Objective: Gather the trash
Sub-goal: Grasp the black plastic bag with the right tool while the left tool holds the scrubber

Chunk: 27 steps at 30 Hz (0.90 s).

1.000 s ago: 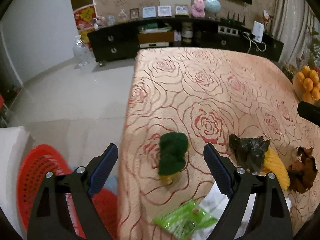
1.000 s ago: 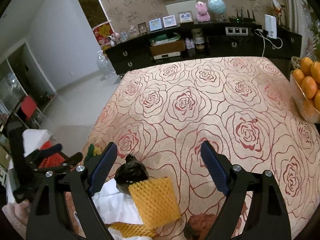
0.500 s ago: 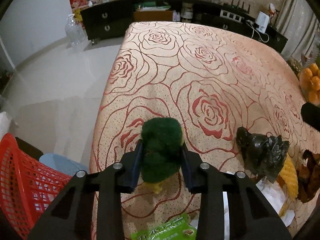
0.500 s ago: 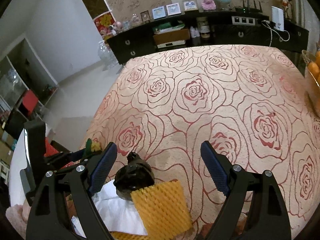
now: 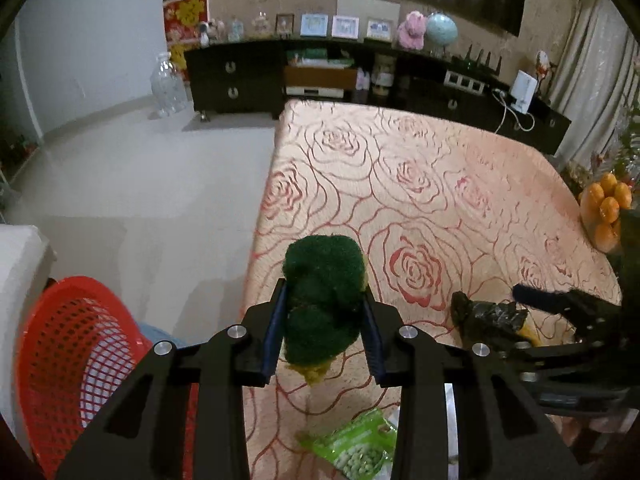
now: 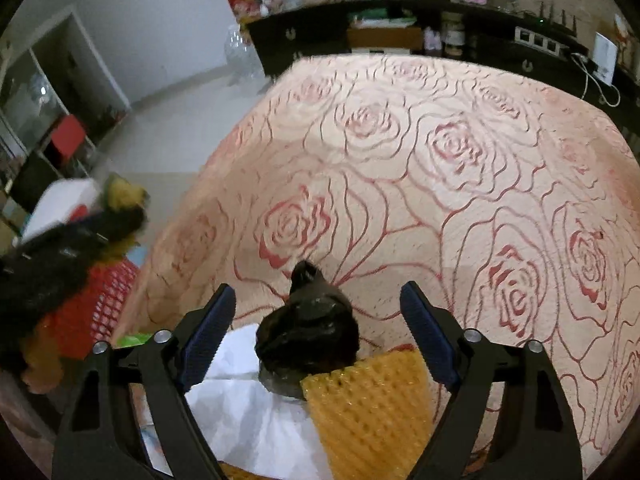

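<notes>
- The left hand-held gripper [image 5: 324, 320] has its jaws drawn in on a dark green scouring sponge [image 5: 324, 292] with a yellow underside, pads pressing both its sides; the sponge sits between them above the near left edge of the surface [image 5: 440, 184], seemingly lifted clear, though contact underneath cannot be made out.
- Step in hand, as I judge it: one piece of trash is picked and waits to go into the red basket [image 5: 76, 360], which stands on the floor to the left, below the surface's edge.
- Next move calls for swinging the sponge leftward over the basket's mouth, then letting the jaws part.
- The right hand-held gripper [image 6: 318, 332] stands wide, its jaws having just been narrowing, and holds nothing; a crumpled black plastic bag [image 6: 308, 332] lies between the pads, neither pad touching it.
- That bag rests against a yellow foam net [image 6: 368, 408] and white paper [image 6: 248, 412]; closing fully should take the bag alone.
- A green snack packet [image 5: 356, 452] still lies near the surface's near edge.
</notes>
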### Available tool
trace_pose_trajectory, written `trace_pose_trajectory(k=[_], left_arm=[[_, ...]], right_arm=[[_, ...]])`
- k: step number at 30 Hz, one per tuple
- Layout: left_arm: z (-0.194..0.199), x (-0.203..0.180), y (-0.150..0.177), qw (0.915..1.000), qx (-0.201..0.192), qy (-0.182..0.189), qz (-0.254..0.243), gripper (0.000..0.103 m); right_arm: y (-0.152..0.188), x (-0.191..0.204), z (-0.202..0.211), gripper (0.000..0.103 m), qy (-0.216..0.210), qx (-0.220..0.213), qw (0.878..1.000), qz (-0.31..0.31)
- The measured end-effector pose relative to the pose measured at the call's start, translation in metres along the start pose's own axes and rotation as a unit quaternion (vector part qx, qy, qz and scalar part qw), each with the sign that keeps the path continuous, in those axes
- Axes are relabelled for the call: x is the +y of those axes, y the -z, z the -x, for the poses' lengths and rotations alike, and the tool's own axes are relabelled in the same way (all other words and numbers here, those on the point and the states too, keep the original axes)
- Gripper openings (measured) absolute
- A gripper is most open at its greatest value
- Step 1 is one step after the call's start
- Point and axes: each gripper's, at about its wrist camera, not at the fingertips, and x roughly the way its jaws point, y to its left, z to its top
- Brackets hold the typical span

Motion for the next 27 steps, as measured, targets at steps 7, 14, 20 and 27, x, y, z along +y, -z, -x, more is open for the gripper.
trace_pose_trajectory(k=[7, 14, 20, 27], left_arm=[[0.013, 0.000, 0.000, 0.9996, -0.017, -0.017, -0.017, 0.033], [0.023, 0.005, -0.001, 0.9993, -0.029, -0.020, -0.015, 0.033], [0.029, 0.007, -0.001, 0.9990, -0.039, -0.020, -0.010, 0.033], [0.037, 0.007, -0.001, 0.9983, -0.053, -0.022, -0.007, 0.033]], right_arm=[[0.002, 0.012, -0.019, 0.045, 0.030, 0.028, 0.999, 0.036], [-0.001, 0.012, -0.005, 0.038, 0.019, -0.004, 0.999, 0.032], [-0.010, 0.008, 0.023, 0.038, 0.000, -0.067, 0.998, 0.013], [-0.016, 0.008, 0.047, 0.038, -0.016, -0.116, 0.993, -0.002]])
